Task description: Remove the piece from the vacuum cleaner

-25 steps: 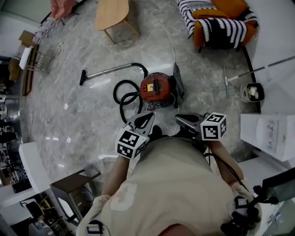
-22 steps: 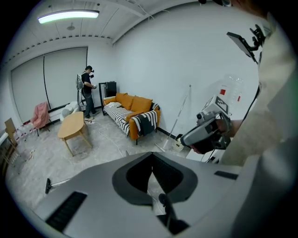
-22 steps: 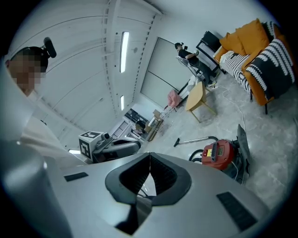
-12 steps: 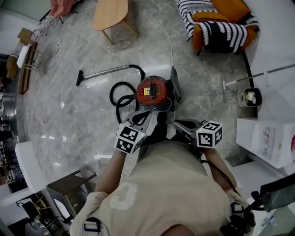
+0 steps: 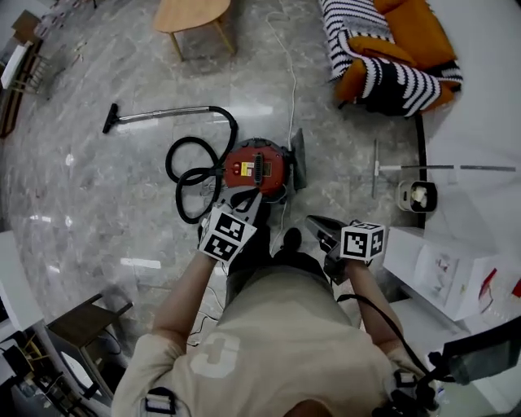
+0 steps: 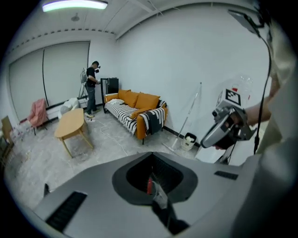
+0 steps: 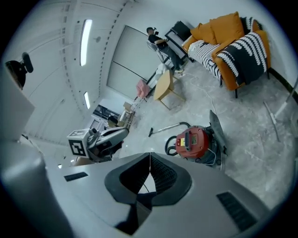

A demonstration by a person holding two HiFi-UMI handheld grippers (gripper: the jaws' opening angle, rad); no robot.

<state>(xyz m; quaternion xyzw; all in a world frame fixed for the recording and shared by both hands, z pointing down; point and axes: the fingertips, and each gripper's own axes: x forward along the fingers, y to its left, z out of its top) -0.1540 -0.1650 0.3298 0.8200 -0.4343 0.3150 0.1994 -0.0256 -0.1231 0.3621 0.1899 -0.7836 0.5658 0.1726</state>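
Observation:
The red vacuum cleaner (image 5: 256, 165) stands on the marble floor, with its black hose (image 5: 189, 173) coiled at its left and its wand (image 5: 155, 114) lying beyond. A grey flat piece (image 5: 296, 159) stands against its right side. In the head view my left gripper (image 5: 247, 201) reaches over the vacuum's near edge; its jaws look shut with nothing held. My right gripper (image 5: 313, 221) hangs to the right of the vacuum, apart from it and shut on nothing. The right gripper view shows the vacuum (image 7: 195, 142) ahead and the left gripper (image 7: 100, 139) beside it.
A white power cord (image 5: 291, 73) runs away from the vacuum. An orange sofa with a striped blanket (image 5: 391, 49) stands at the back right, a wooden table (image 5: 191, 15) at the back. A mop (image 5: 407, 168), a small bin (image 5: 417, 195) and a white cabinet (image 5: 444, 265) are at the right. A person (image 6: 93, 88) stands far off.
Both grippers have come down and forward toward the vacuum cleaner. The left one now overlaps its near edge in the head view. The right gripper has rolled.

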